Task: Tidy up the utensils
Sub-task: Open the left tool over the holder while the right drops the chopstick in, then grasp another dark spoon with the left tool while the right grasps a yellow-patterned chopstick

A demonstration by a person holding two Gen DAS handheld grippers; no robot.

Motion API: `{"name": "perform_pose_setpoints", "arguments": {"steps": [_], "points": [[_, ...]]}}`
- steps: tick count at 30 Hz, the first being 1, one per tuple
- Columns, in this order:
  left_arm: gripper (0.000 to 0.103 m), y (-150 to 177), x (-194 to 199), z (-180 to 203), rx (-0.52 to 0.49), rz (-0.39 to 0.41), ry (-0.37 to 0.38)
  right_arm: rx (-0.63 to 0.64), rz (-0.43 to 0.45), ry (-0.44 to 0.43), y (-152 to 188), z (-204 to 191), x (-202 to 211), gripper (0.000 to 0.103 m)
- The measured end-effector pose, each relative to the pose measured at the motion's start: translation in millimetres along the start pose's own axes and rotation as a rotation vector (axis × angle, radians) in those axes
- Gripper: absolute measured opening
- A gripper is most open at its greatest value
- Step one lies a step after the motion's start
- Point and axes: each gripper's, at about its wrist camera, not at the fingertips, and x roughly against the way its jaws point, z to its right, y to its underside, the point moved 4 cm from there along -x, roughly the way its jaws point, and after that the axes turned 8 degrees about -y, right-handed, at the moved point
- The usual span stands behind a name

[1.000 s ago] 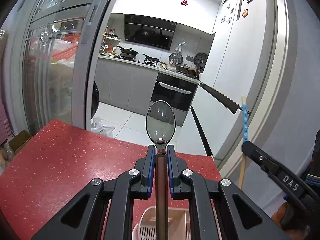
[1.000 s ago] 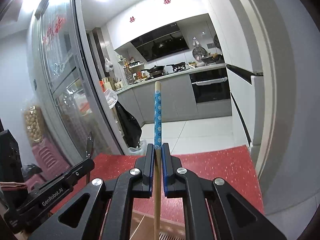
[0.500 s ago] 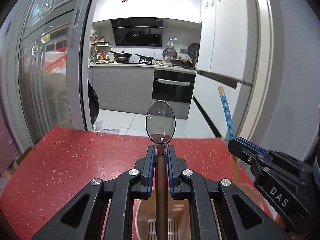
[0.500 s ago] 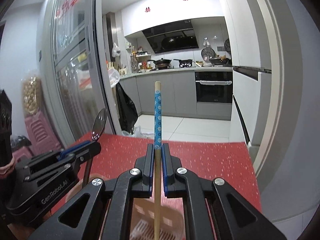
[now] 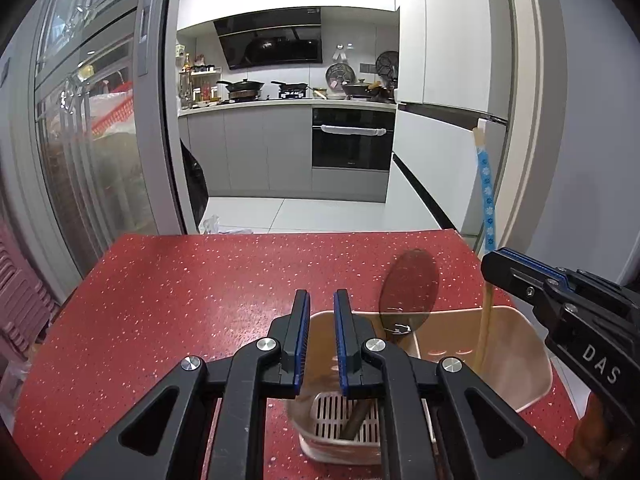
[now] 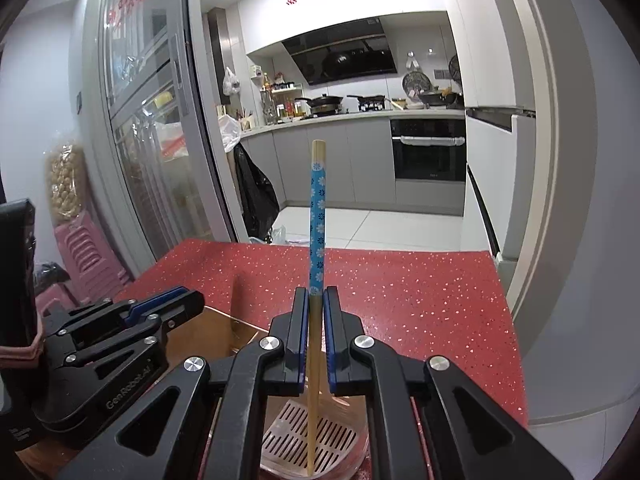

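Drop-off step. Left gripper (image 5: 322, 336), lower centre, jaws parted and empty — spoon (image 5: 404, 300) leans loose in the holder (image 5: 520, 376). Right gripper (image 6: 316, 336) opening, chopstick (image 6: 317, 220) between its pads, tip on the holder floor. Next: let go fully, lift clear.

ahead of the left gripper (image 5: 321, 340) the red table (image 5: 200, 300) lies bare to its far edge. just below its fingers stands the beige holder (image 5: 516, 360); the leaning spoon (image 5: 408, 292) rises just to its right, and beyond that the right gripper (image 6: 316, 340) with its chopstick (image 6: 317, 220) crowds that side.
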Motion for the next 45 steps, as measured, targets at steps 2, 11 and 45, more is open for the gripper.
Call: {"name": "perform_pose_setpoints", "arguments": {"steps": [2,11,45], "points": [[0.037,-1,4,-3,0.008,-0.003,-0.003,-0.016,-0.017,-0.008,0,3,-1,0.029],[0.038,8,30,-18,-0.002,-0.034,-0.036,-0.064,-0.018,-0.016,-6,3,22,0.060],[0.103,214,106,-125,0.105,-0.414,-0.196,-0.244,-0.530,0.079,194,-39,93,0.079]]}}
